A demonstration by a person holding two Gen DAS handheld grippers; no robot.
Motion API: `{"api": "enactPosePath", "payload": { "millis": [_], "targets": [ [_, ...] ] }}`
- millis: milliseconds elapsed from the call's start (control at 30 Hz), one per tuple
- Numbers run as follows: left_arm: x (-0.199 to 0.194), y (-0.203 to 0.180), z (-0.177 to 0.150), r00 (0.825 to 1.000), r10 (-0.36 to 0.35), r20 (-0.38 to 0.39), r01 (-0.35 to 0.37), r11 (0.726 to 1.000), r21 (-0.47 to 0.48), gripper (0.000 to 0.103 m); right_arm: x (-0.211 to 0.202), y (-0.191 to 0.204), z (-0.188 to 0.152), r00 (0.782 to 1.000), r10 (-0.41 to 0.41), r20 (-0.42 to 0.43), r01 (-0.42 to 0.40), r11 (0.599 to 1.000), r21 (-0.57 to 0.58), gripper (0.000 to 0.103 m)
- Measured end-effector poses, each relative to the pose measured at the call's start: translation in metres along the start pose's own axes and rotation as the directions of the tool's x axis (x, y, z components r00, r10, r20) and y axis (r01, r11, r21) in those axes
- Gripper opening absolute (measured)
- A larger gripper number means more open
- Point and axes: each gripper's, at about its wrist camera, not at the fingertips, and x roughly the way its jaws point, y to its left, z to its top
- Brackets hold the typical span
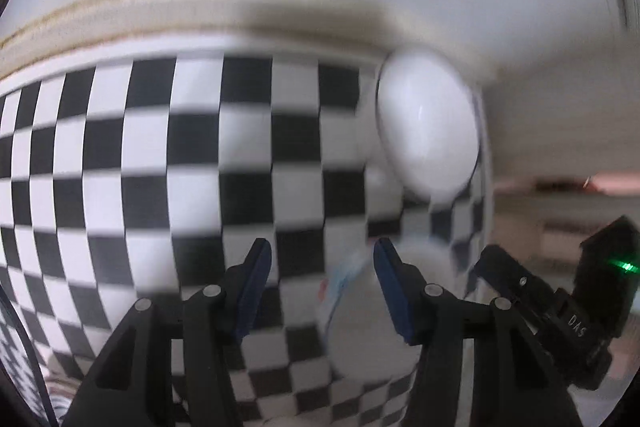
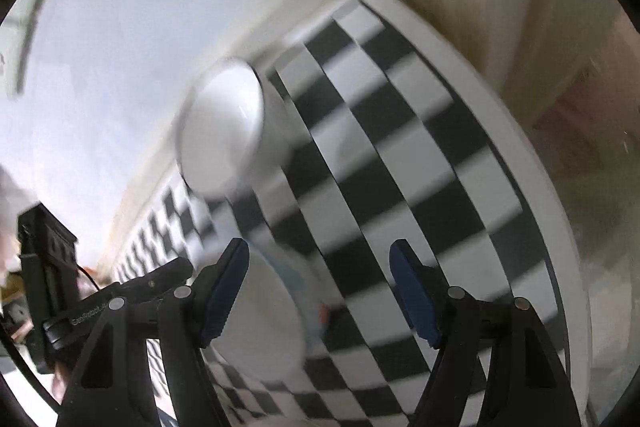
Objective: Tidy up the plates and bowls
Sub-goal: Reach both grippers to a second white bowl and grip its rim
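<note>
A white bowl (image 1: 428, 131) stands on the black-and-white checkered mat (image 1: 160, 155) near its far right edge; it also shows in the right wrist view (image 2: 224, 127). A second white dish (image 1: 368, 331) with a coloured rim pattern lies close below my left gripper (image 1: 322, 263), which is open and empty. In the right wrist view this dish (image 2: 264, 323) lies under the left finger of my right gripper (image 2: 318, 263), which is open and empty. Both views are motion-blurred. The right gripper (image 1: 532, 291) shows at the right of the left wrist view.
The checkered mat (image 2: 400, 147) covers a pale wooden table (image 1: 120, 11) against a white wall. The table's right edge and the floor (image 2: 580, 107) lie beyond the mat. The left gripper (image 2: 120, 291) shows at the left of the right wrist view.
</note>
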Motion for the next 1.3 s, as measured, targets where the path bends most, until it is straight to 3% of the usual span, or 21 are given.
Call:
{"api": "enactPosePath", "payload": {
  "millis": [167, 267, 333, 400, 467, 567, 600, 700, 767, 967, 1300],
  "targets": [
    [0.014, -0.007, 0.046, 1.000, -0.024, 0.012, 0.024, 1.000, -0.018, 0.050, 0.027, 0.013, 0.041, 1.000, 0.011, -0.023, -0.011, 1.000, 0.006, 0.075],
    [0.030, -0.016, 0.064, 1.000, -0.024, -0.008, 0.024, 1.000, 0.003, 0.050, 0.050, 0.019, 0.058, 0.998, -0.025, -0.054, 0.024, 1.000, -0.003, 0.071],
    [0.040, -0.021, 0.074, 1.000, -0.005, -0.030, 0.006, 0.999, 0.031, 0.043, 0.062, 0.018, 0.064, 0.996, -0.043, -0.072, 0.043, 0.999, -0.005, 0.059],
    [0.051, -0.026, 0.078, 0.998, 0.023, -0.052, -0.020, 0.997, 0.069, 0.025, 0.074, 0.016, 0.069, 0.995, -0.051, -0.091, 0.051, 0.999, 0.000, 0.045],
    [0.056, -0.030, 0.077, 0.997, 0.051, -0.058, -0.045, 0.993, 0.106, 0.014, 0.082, 0.017, 0.073, 0.994, -0.031, -0.103, 0.032, 0.999, 0.007, 0.041],
    [0.055, -0.034, 0.072, 0.997, 0.063, -0.043, -0.057, 0.989, 0.133, 0.012, 0.084, 0.019, 0.075, 0.994, 0.007, -0.111, -0.007, 1.000, -0.003, 0.027],
    [0.054, -0.036, 0.069, 0.997, 0.071, -0.033, -0.065, 0.988, 0.143, 0.011, 0.084, 0.024, 0.075, 0.994, -0.005, -0.110, 0.003, 1.000, -0.019, 0.017],
    [0.053, -0.046, 0.065, 0.995, 0.098, -0.016, -0.094, 0.982, 0.166, 0.011, 0.088, 0.047, 0.070, 0.991, -0.094, -0.094, 0.087, 0.993, -0.082, 0.014],
    [0.048, -0.049, 0.062, 0.994, 0.112, -0.004, -0.109, 0.978, 0.175, 0.011, 0.089, 0.054, 0.069, 0.990, -0.113, -0.090, 0.104, 0.989, -0.101, 0.013],
    [0.031, -0.057, 0.049, 0.993, 0.115, 0.037, -0.120, 0.972, 0.204, 0.011, 0.071, 0.060, 0.061, 0.992, -0.100, -0.073, 0.091, 0.989, -0.117, 0.011],
    [-0.048, -0.049, 0.012, 0.990, 0.076, 0.118, -0.101, 0.969, 0.226, 0.011, 0.022, 0.090, 0.038, 0.996, -0.089, -0.001, 0.087, 0.977, -0.196, 0.011]
  ]
}}
